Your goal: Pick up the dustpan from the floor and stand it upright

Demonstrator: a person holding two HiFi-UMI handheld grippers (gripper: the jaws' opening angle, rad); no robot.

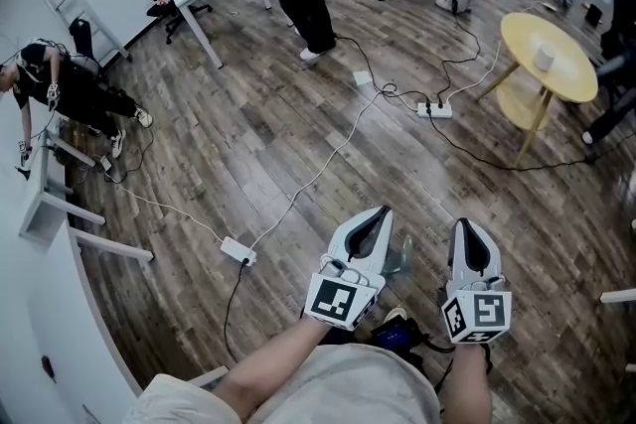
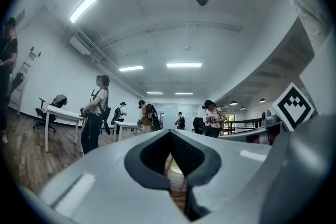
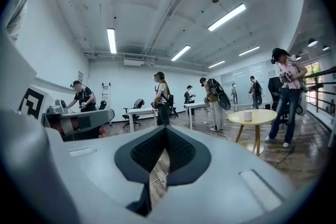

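Tongs both pinched shut, nothing gripped: left tongs (image 1: 381, 215) and right tongs (image 1: 468, 225) side by side, and what looks like the dustpan (image 1: 399, 255), pale and translucent, sits just between them.

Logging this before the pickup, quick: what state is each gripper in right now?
Left gripper: shut, nothing between its jaws.
Right gripper: shut, nothing between its jaws.

- My left gripper (image 1: 382, 213) and right gripper (image 1: 469, 226) are pale grey shells, each tapering to a narrow tip.
- Dark ribbed pads (image 3: 181, 150) line the inner faces of the jaws.
- Behind each shell sits a white cube (image 1: 343, 299) printed with black square markers.
- I wear pale beige clothing (image 1: 338, 390).
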